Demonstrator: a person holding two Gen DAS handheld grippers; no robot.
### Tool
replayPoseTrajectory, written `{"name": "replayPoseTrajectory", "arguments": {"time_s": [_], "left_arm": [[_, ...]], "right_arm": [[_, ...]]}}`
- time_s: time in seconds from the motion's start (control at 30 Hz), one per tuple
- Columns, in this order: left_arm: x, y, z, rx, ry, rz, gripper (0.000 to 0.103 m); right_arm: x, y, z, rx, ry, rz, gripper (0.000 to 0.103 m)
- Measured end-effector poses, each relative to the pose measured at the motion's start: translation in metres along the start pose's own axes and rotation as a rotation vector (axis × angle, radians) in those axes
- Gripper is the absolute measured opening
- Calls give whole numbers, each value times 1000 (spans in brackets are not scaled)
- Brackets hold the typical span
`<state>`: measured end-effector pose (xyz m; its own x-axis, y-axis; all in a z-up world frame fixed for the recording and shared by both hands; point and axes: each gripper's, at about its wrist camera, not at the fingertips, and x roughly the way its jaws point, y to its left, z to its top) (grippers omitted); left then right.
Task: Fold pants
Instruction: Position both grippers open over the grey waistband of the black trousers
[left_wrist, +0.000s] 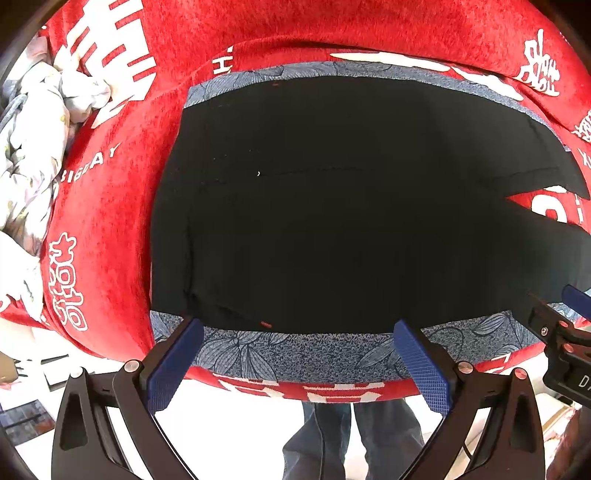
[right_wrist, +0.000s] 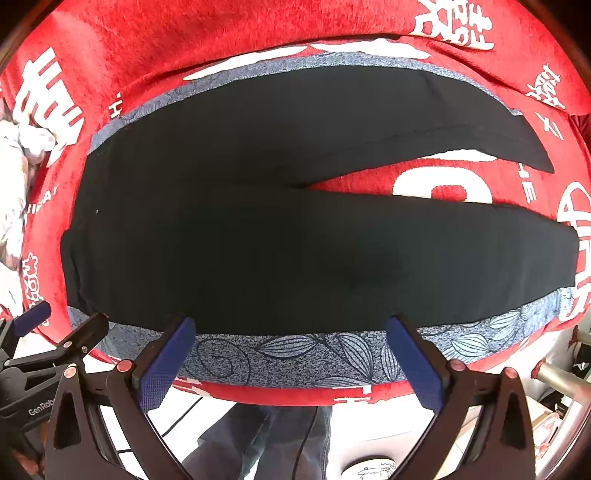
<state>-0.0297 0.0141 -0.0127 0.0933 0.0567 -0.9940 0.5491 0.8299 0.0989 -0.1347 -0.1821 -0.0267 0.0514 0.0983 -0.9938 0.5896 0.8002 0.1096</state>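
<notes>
Black pants lie flat on a blue-grey leaf-print mat, which rests on a red blanket with white lettering. Waistband end sits at the left in both views; the two legs run to the right and split apart, with a wedge of red blanket showing between them. Far leg tapers toward the upper right; near leg is the broader one.

Left tongs: spread wide, nothing between the blue pads, tips over the mat's near strip just short of the pants' near edge. Right tongs: also spread wide and empty, tips at the same near edge, further along toward the legs. Each tool shows at the margin of the other's view.

Crumpled pale floral bedding lies at far left. Person's legs in jeans stand below the near edge.
</notes>
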Motion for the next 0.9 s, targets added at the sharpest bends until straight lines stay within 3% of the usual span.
{"name": "replayPoseTrajectory", "arguments": {"time_s": [0.9], "left_arm": [[2,8,-6,-7,5,-1,103]], "right_arm": [[4,3,-4,2,8,-6,103]]}}
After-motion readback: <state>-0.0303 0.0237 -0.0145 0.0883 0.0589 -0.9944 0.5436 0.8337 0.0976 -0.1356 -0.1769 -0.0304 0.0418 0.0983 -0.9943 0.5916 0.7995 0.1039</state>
